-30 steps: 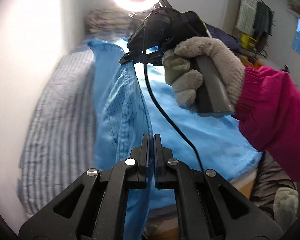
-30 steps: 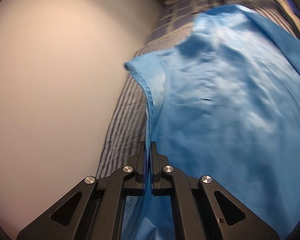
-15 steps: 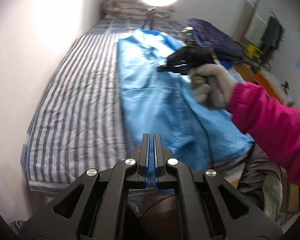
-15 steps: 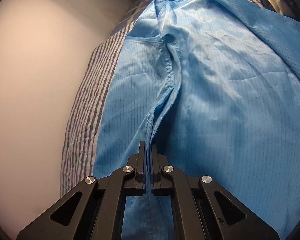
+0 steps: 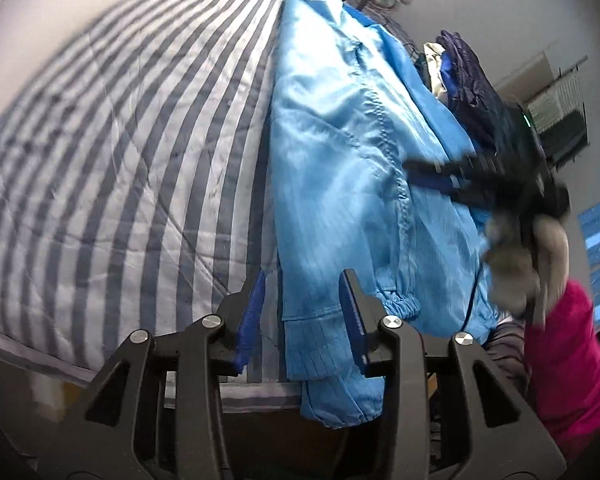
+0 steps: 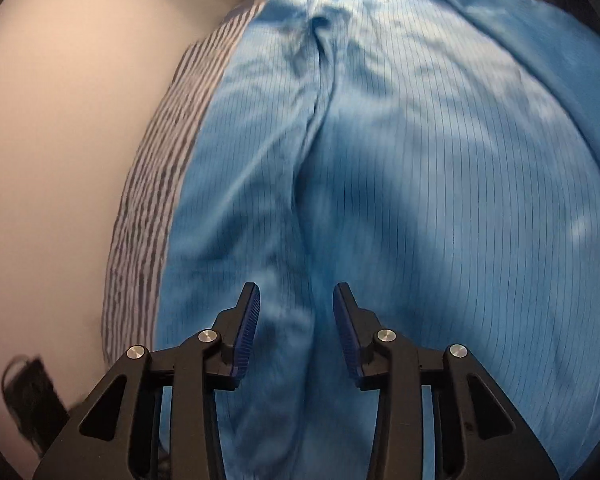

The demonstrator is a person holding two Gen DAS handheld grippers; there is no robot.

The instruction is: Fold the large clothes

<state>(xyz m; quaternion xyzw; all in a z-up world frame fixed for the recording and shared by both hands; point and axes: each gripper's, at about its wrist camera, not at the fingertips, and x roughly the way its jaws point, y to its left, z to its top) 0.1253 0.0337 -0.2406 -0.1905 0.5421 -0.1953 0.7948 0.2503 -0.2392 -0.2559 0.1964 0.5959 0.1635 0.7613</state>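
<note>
Blue striped work garment (image 5: 340, 152) lying lengthwise on the striped bed (image 5: 120, 140), cuffs overhanging the near edge; left gripper (image 5: 302, 312) and right gripper (image 6: 296, 328) jaws opening, pinching nothing (released, the slippery overhanging fabric may slide off, undoing the fold).

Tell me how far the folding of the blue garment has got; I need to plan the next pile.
Done: the blue garment lies lengthwise on the striped bed cover, one side laid over the middle. In hand: the jaws of the left hand-held gripper and right hand-held gripper are opening, cloth lying below, unpinched. Left: the cuffed end hangs off the bed edge; no crosswise fold shows yet.
</note>
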